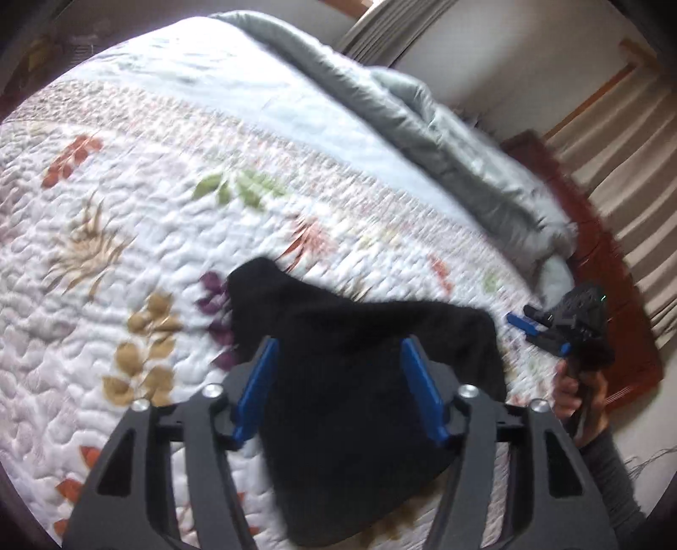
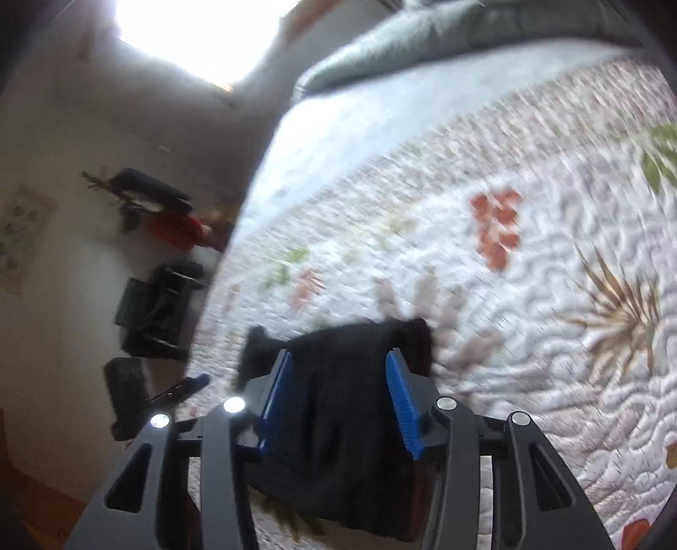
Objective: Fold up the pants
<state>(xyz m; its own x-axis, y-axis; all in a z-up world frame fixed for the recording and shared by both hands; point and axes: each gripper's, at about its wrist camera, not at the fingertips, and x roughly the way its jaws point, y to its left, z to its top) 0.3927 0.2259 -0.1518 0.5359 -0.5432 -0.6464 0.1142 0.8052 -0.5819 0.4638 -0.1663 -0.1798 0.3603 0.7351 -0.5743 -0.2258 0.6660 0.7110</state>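
My left claw [image 1: 338,389] open over the black fleecy folded pants [image 1: 359,380], lower centre; right claw [image 2: 338,402] looks open, blurry. Risk: a pad snags, fold undone.

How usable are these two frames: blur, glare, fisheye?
Left wrist: fisheye bows the quilt; motion smear at right around the right tongs; the black pants show no texture. Right wrist: blown-out window at top left, whole frame motion-blurred, the pants nearly featureless.
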